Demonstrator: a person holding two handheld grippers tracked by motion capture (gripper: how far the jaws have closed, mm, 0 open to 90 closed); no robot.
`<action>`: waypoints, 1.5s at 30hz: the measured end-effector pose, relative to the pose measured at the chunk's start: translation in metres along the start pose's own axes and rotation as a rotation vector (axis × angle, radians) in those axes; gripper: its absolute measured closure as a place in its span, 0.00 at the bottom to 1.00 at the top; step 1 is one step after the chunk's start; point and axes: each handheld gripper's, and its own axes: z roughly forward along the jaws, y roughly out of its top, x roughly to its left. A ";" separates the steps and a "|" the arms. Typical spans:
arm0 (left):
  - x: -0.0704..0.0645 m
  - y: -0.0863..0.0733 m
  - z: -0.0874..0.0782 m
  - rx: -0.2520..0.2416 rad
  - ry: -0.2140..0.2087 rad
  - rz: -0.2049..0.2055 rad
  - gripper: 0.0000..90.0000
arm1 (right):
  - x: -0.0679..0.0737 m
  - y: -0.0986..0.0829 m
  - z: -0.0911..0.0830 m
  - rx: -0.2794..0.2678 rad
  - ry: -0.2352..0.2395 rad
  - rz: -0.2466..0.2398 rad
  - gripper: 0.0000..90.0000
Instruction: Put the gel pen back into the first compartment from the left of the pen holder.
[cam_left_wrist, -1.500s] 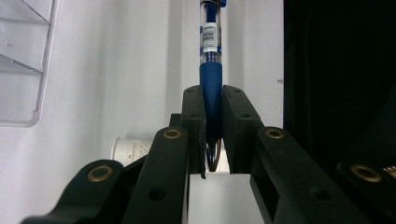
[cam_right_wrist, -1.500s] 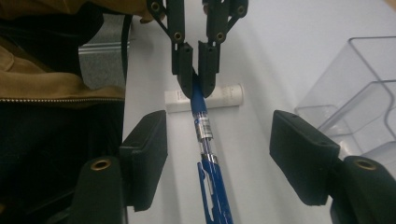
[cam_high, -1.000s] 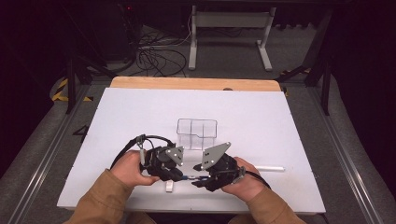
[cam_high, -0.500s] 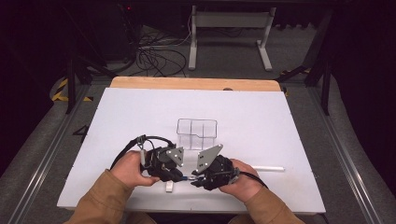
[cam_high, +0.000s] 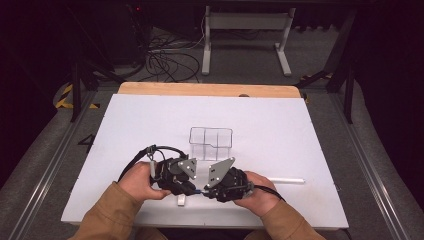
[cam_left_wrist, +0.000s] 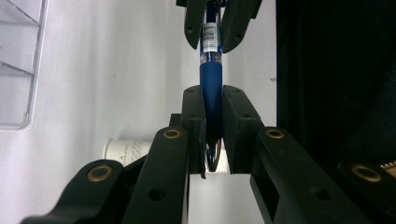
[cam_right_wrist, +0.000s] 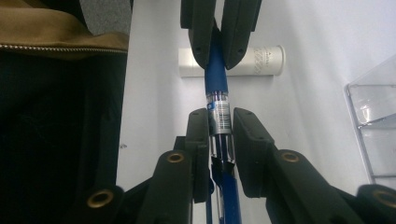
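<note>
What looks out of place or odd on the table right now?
Nothing looks spilled or damaged. The blue pen is held off the table between both grippers, left gripper on its grip, right gripper on its clear barrel. A small white tube lies loose underneath, outside the clear organizer.

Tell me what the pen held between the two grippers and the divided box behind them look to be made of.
The pen has a matte blue grip section, probably rubber, and a clear glossy barrel, likely plastic, with a printed label showing through. The divided box is see-through with bright edges, so probably clear hard plastic or acrylic.
</note>
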 end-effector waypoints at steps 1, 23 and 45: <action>0.000 0.000 0.000 0.001 0.000 0.000 0.90 | 0.000 0.000 0.000 -0.001 0.002 0.000 0.86; -0.001 -0.001 -0.001 -0.003 0.003 -0.002 0.90 | -0.003 0.000 0.000 0.003 0.021 -0.037 0.87; 0.002 -0.004 -0.008 -0.075 -0.005 -0.049 0.79 | -0.003 0.000 -0.003 -0.012 0.008 -0.054 0.88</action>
